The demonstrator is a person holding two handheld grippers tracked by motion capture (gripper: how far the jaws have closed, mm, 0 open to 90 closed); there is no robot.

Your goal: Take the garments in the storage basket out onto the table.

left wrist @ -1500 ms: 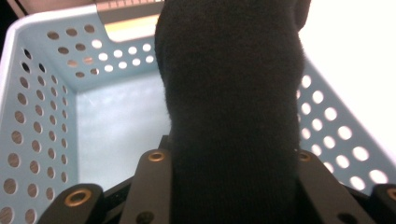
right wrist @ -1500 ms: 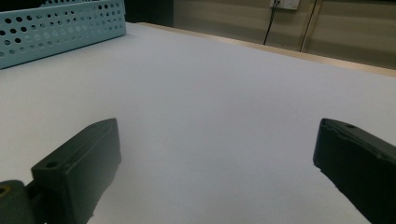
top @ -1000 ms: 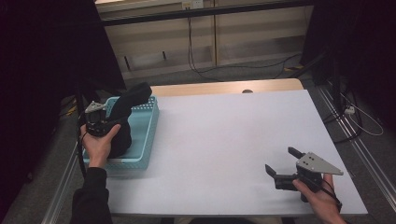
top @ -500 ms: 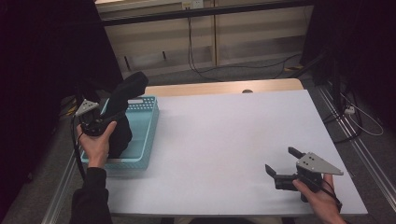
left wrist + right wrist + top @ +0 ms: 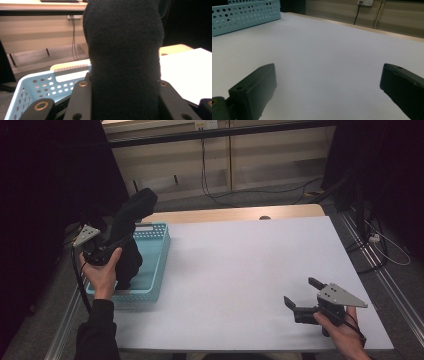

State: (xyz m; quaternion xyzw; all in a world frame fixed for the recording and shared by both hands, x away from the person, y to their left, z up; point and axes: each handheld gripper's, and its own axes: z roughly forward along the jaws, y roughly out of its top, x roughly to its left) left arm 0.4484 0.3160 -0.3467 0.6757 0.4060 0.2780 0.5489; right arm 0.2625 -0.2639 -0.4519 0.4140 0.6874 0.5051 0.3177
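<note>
The left gripper [image 5: 111, 245] has its jaws clamped on a black sock [image 5: 123, 62], which hangs half-raised over the light blue perforated basket [image 5: 152, 270] at the table's left edge, its lower end drooping inside the basket while its top stands up above the jaws. This looks like the lift-out step, and the next move probably calls for raising the sock clear of the rim before carrying it across to the bare white table [image 5: 240, 270]. The right gripper [image 5: 307, 301] rests low near the front right corner, jaws spread wide with nothing between them.
</note>
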